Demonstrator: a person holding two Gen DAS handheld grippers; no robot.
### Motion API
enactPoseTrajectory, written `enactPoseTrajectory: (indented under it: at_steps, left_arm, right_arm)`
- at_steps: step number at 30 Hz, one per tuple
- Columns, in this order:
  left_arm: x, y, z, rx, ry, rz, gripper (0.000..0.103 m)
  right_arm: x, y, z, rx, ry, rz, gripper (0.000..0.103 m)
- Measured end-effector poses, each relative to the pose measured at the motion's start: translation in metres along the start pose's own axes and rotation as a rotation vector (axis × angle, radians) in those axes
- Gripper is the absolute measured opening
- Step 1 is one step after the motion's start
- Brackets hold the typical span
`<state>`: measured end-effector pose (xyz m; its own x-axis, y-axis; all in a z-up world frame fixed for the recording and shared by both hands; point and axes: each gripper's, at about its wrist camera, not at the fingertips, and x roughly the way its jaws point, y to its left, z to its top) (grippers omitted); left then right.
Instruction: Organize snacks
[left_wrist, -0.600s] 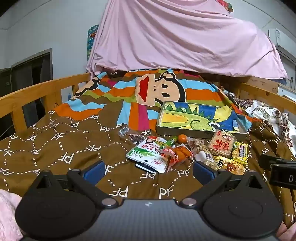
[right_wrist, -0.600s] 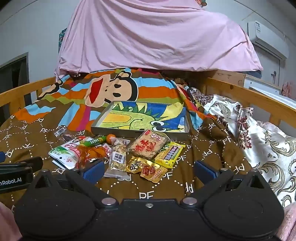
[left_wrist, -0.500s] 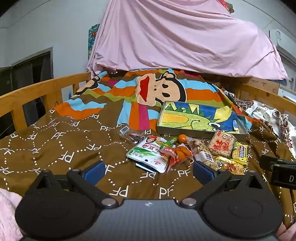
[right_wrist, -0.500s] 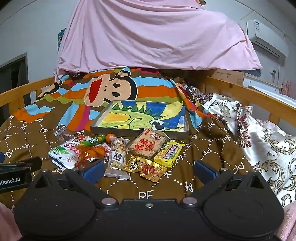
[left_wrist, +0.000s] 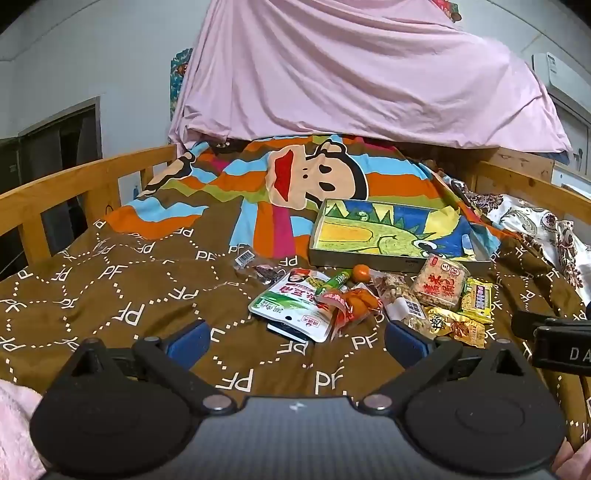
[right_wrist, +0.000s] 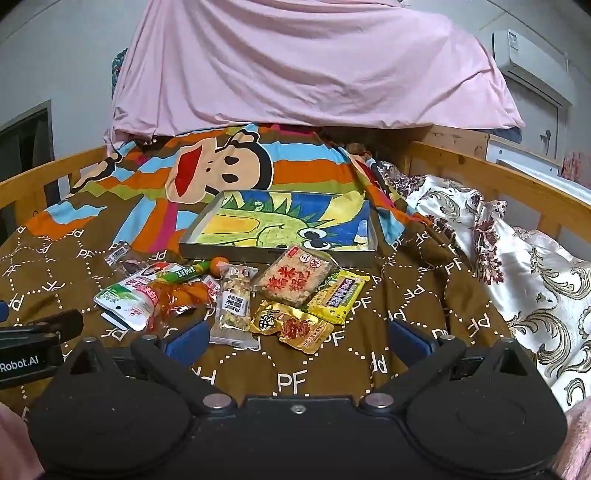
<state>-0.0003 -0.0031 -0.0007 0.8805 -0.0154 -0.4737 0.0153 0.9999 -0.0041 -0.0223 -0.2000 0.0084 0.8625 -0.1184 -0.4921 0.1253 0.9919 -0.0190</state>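
So, both grippers hang low over the brown quilt (right_wrist: 303, 376), tilted down toward the snacks; the left gripper (left_wrist: 295, 341) has its jaws spread wide, nothing between the blue pads but bare quilt; the right gripper (right_wrist: 297, 341) is just as wide, empty too, with the near end of the nut bar (right_wrist: 234, 302) and the gold pouch (right_wrist: 291, 326) lying just ahead of its gap. The snacks sit in a loose heap on the quilt, right in front of the tray (right_wrist: 280, 254); tray itself holds only its dinosaur picture; green-white pouch (right_wrist: 125, 299) on the left, orange wrapper (right_wrist: 177, 295) overlapping it, green stick (right_wrist: 184, 273) and a small orange ball (right_wrist: 218, 263) behind; rice cake (right_wrist: 291, 280) close against the tray's front wall, yellow packet (right_wrist: 340, 293) beside it; a clear barcode wrapper (right_wrist: 120, 254) lies apart to the left. Pink sheet (right_wrist: 295, 62) drapes behind; wooden rails (left_wrist: 74, 184) frame the bed.
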Motion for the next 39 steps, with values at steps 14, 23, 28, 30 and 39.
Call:
enactPoseTrajectory:
  at_steps: [14, 23, 28, 30, 39]
  left_arm:
    - [0.0010, -0.0017, 0.0008, 0.001, 0.006, 0.005, 0.102]
    - [0.0006, -0.0013, -0.0008, 0.002, 0.005, 0.003, 0.103]
    - [0.0007, -0.0017, -0.0007, 0.003, 0.005, 0.004, 0.102]
    - [0.0007, -0.0017, -0.0008, 0.003, 0.005, 0.003, 0.102]
    - [0.0018, -0.0027, -0.0006, 0.003, 0.006, 0.004, 0.102]
  right_arm:
    - [-0.0005, 0.0003, 0.0002, 0.001, 0.000, 0.002, 0.102]
    - [-0.0005, -0.0001, 0.0002, 0.001, 0.001, 0.002, 0.102]
    - [-0.0005, -0.0001, 0.0002, 0.002, 0.001, 0.002, 0.102]
    - [-0.0005, -0.0001, 0.0001, 0.002, 0.001, 0.002, 0.102]
    - [-0.0003, -0.0005, 0.0001, 0.002, 0.001, 0.003, 0.102]
